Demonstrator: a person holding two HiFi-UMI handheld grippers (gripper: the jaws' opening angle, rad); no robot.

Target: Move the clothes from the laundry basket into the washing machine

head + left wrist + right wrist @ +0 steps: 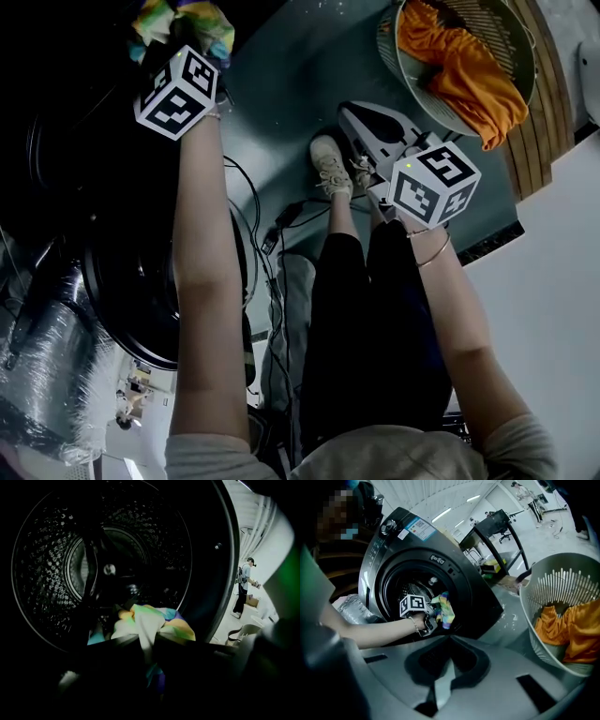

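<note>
My left gripper (184, 42) is shut on a multicoloured cloth (183, 19) at the mouth of the dark washing machine (454, 573). In the left gripper view the cloth (150, 620) is pinched between the jaws of the left gripper (147, 638) in front of the steel drum (61, 564). The right gripper view shows the left gripper (433, 617) and the cloth (444, 609) at the door opening. My right gripper (449, 639) is shut with nothing in it, and it hangs (347, 112) beside the white laundry basket (394, 56). Orange clothes (459, 66) lie in the basket (543, 578).
The machine's round door (122, 281) stands open at the left, with a foil hose (47, 356) beside it. Cables (281, 220) run over the floor by my shoes (330, 164). A person (243, 585) stands far off; a black frame (497, 524) is behind the machine.
</note>
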